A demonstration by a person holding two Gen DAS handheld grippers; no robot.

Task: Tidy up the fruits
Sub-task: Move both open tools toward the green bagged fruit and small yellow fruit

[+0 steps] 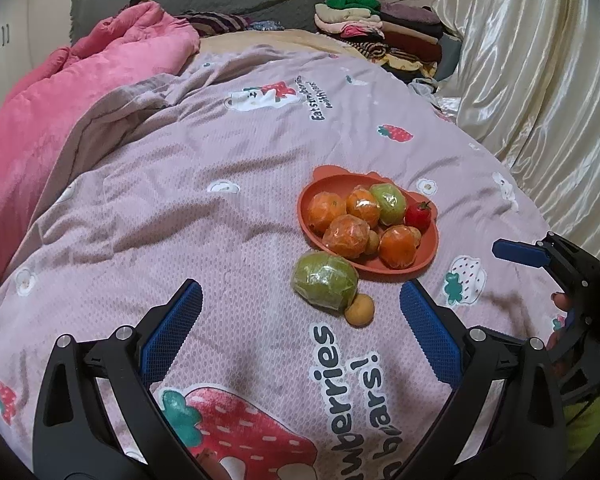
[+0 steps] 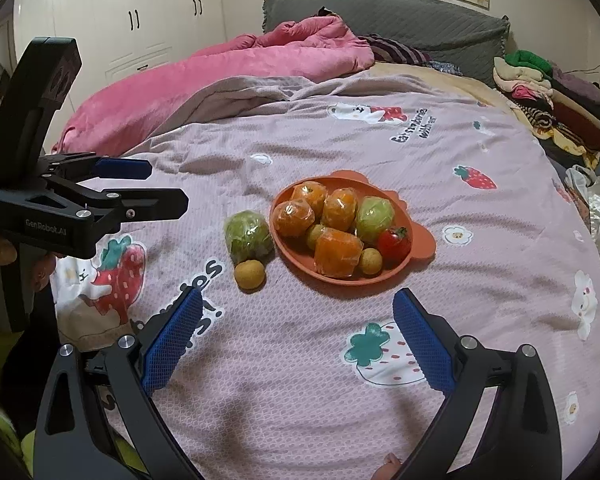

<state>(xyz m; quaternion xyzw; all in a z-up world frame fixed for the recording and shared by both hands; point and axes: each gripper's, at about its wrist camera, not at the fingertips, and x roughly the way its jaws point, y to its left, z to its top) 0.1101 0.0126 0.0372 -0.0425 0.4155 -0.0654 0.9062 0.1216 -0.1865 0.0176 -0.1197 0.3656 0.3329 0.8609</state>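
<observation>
An orange plate (image 1: 424, 264) is seen on the strawberry-print bedspread (image 1: 220, 240), already loaded with plastic-wrapped oranges (image 1: 327, 212), a wrapped green fruit, a small red tomato-like fruit (image 1: 419, 216) and small brown fruits. Two pieces are left outside it: a wrapped green fruit (image 1: 325, 280), touching the plate's rim at about 7 o'clock in the left wrist view, and a small yellow-brown fruit (image 1: 360, 309) resting against that green fruit on its near side.

The left gripper (image 1: 300, 328) is held spread wide and empty, with both stray fruits just beyond its fingertips (image 1: 180, 320). The right gripper (image 2: 298, 332) is likewise spread wide and empty, aimed at the plate's near edge; from its view the strays lie at about 11 o'clock, left of the plate.

The step in hand is judged to be the pickup of a stray fruit, most readily by the left gripper. The small round fruit is best taken first, since it blocks the approach to the green one and is likely to roll if nudged. The pads should be brought down on either side of it and closed across its widest part. The slick film on the green fruit may slip, so a centred, firm grasp is advised. The soft bedding should not be pressed into, or the plate may tilt. A free spot near the plate's near rim should be chosen for release.
</observation>
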